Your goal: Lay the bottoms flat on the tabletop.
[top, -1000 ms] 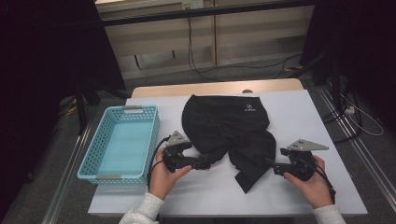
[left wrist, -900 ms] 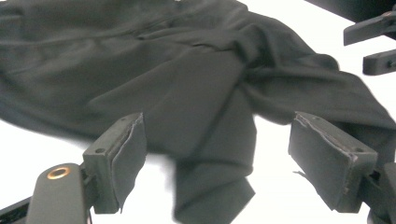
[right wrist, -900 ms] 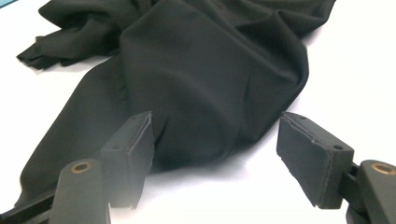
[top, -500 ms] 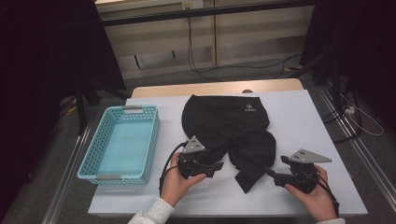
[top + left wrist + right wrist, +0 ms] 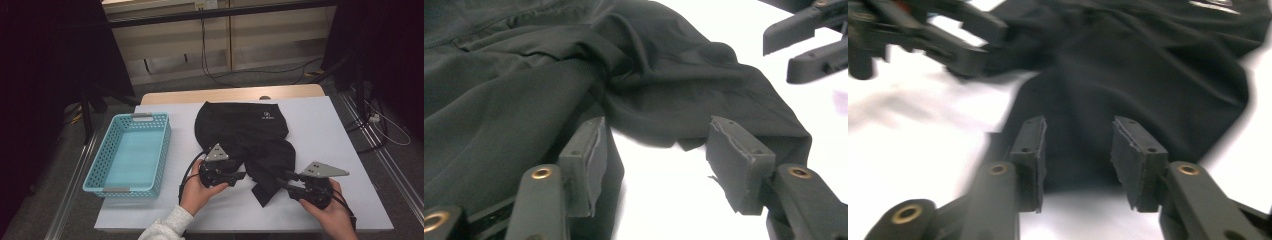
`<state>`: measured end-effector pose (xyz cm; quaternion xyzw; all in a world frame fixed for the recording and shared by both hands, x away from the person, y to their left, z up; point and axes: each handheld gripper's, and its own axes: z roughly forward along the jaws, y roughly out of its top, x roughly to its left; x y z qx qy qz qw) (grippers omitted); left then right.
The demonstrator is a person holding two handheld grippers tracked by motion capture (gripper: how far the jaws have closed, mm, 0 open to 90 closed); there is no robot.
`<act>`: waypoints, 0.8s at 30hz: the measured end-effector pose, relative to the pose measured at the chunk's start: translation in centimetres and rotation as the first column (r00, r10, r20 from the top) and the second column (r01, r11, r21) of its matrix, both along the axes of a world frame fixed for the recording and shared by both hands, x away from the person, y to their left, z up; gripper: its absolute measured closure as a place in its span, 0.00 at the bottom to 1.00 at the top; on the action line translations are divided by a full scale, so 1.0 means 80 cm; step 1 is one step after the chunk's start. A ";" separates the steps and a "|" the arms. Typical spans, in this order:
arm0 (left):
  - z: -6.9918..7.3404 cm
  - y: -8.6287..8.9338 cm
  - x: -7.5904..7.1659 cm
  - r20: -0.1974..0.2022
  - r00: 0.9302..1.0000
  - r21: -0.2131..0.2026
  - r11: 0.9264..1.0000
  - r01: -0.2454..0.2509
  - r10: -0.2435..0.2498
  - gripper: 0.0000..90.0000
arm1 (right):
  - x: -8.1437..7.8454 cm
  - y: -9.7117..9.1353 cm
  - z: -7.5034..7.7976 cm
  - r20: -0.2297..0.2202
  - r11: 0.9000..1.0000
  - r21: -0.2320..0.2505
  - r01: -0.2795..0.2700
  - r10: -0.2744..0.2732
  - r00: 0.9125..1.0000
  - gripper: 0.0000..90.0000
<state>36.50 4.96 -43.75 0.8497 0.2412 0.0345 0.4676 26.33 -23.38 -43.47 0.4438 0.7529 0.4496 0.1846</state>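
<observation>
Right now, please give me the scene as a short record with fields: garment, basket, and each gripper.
garment: black garment crumpled on the white table
basket: light blue basket, left of the garment
left gripper: jaws apart and closing, at the cloth's near edge, not pinching
right gripper: jaws apart and closing, astride a cloth flap, pads not pressing

Black grippers (image 5: 240, 176), grey plates, white sleeve (image 5: 162, 227)

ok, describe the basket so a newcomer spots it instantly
Start at the white table. On its left part, left of the crumpled black garment, sits the basket. It is light blue, rectangular, with perforated walls, the one coloured and rigid item there.
</observation>
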 end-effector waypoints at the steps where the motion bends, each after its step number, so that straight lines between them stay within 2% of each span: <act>1: -0.001 0.001 0.000 -0.001 1.000 0.002 1.000 -0.003 0.003 0.42 | 0.001 0.007 0.000 -0.001 1.000 -0.010 -0.013 0.013 1.000 0.64; 4: -0.004 0.004 0.001 -0.024 1.000 0.007 1.000 -0.006 0.006 0.37 | 0.007 0.028 -0.007 -0.021 0.996 -0.076 -0.052 0.051 0.998 0.65; 7: -0.007 0.005 -0.002 -0.035 0.999 0.019 1.000 0.002 -0.001 0.35 | 0.016 0.039 -0.020 -0.079 0.985 -0.145 -0.094 0.083 0.993 0.77; 9: -0.007 0.007 -0.004 -0.037 0.999 0.014 1.000 0.004 -0.004 0.34 | 0.020 0.038 -0.025 -0.121 0.982 -0.149 -0.114 0.097 0.988 0.86; 10: -0.007 0.009 -0.004 -0.038 0.999 0.011 1.000 0.000 0.000 0.34 | 0.022 0.037 -0.028 -0.127 0.980 -0.158 -0.119 0.099 0.987 0.91; 12: -0.007 0.012 -0.005 -0.034 0.999 0.012 1.000 -0.008 0.009 0.34 | 0.026 0.035 -0.029 -0.127 0.983 -0.144 -0.111 0.092 0.988 0.99; 16: -0.007 0.017 -0.006 -0.031 0.999 0.016 1.000 -0.018 0.018 0.34 | 0.028 0.035 -0.023 -0.127 0.982 -0.154 -0.113 0.094 0.987 1.00; 18: -0.005 0.019 -0.007 -0.031 0.999 0.009 1.000 -0.022 0.022 0.34 | 0.029 0.028 -0.016 -0.095 0.987 -0.134 -0.088 0.076 0.993 1.00; 20: -0.005 0.019 -0.007 -0.044 0.999 -0.006 1.000 -0.027 0.026 0.35 | 0.032 0.018 -0.008 -0.068 0.994 -0.093 -0.058 0.052 0.996 1.00; 22: -0.006 0.018 -0.007 -0.056 0.998 -0.009 1.000 -0.027 0.026 0.37 | 0.034 0.007 -0.006 -0.047 0.996 -0.090 -0.021 0.017 0.999 1.00; 24: -0.007 0.014 -0.008 -0.068 0.998 -0.001 1.000 -0.010 0.010 0.40 | 0.037 -0.002 -0.007 -0.052 0.997 -0.072 0.004 -0.008 0.999 1.00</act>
